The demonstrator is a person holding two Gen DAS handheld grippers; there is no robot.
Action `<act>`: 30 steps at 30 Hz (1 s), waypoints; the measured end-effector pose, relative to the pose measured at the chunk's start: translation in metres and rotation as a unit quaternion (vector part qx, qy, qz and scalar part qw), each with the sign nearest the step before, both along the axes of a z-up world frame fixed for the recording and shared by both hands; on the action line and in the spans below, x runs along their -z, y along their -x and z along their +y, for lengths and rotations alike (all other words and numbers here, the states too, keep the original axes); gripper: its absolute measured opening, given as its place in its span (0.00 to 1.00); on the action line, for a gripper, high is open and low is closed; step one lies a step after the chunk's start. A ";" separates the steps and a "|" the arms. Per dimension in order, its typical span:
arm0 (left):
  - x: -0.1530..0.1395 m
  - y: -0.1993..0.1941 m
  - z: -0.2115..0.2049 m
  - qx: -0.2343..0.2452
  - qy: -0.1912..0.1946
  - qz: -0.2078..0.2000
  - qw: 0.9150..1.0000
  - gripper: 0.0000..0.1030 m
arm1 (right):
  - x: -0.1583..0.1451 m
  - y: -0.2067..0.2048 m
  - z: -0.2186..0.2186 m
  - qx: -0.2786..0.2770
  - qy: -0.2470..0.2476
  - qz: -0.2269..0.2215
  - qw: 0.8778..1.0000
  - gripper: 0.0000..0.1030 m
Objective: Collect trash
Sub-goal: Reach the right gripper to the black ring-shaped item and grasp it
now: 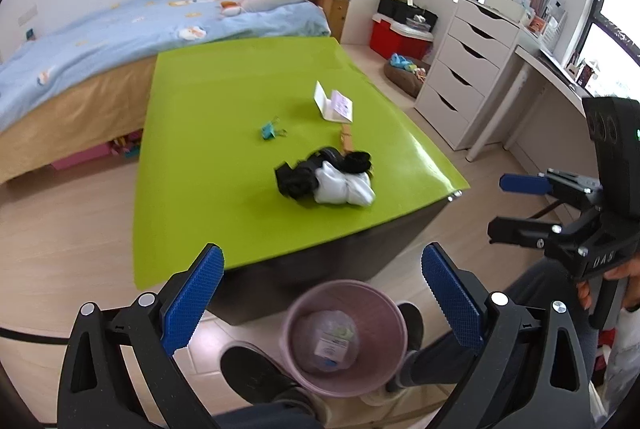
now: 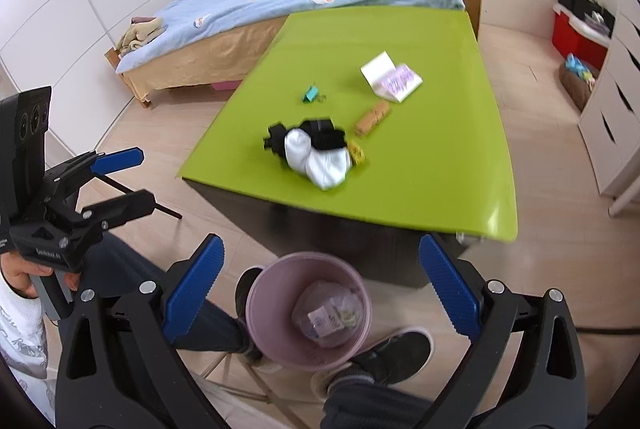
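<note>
We hold both grippers low over the floor, short of the desk (image 1: 192, 133), both with fingers spread wide and nothing between them. The left gripper (image 1: 320, 299) frames the bin (image 1: 344, 333) between its fingertips; the right gripper (image 2: 320, 293) frames the same bin in its own view. We judge the bin sits by our feet so that anything lifted off the near desk edge has only a short drop.

The bin: pale pink, round, tapering, smooth plastic by the look. Inside lies crumpled clear wrapping (image 2: 332, 313) with a printed label, so some trash is already in.

Beyond the fingertips, on the glossy lime-green desk top:
- a soft heap of white cloth (image 2: 320, 157) and black cloth (image 2: 320, 133), rolled and floppy, nearest to us; socks perhaps, we cannot tell.
- a small yellow printed scrap (image 2: 356, 153) touching the heap on its right side; likely a wrapper.
- a tan oblong packet (image 2: 372, 117) just past the heap, crinkled surface.
- a teal binder clip (image 2: 311, 95) with wire handles, farther and to the left.
- a small open booklet (image 2: 390, 77), stiff paper, one leaf propped up, farthest off.

Finger pads (image 1: 192, 299) are blue, cross-hatched rubber on black frames; good grip on thin film, we judge. The yellow scrap and tan packet look like the remaining trash; both views are slightly blurred.
</note>
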State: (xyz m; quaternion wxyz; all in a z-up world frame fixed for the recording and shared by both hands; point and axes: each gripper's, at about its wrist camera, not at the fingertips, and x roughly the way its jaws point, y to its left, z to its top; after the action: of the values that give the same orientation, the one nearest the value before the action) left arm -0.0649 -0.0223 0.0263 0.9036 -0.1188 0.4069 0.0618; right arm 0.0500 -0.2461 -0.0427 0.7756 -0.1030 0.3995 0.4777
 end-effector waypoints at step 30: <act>0.008 0.003 0.021 -0.034 0.046 -0.011 0.998 0.93 | 0.042 -0.080 0.133 -0.102 0.107 0.003 0.989 0.40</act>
State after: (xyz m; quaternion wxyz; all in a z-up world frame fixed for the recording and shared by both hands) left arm -0.0676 -0.0011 0.0179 0.8989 -0.1748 0.3952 0.0718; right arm 0.1297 -0.1135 -0.0850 0.7064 -0.2238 0.4379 0.5091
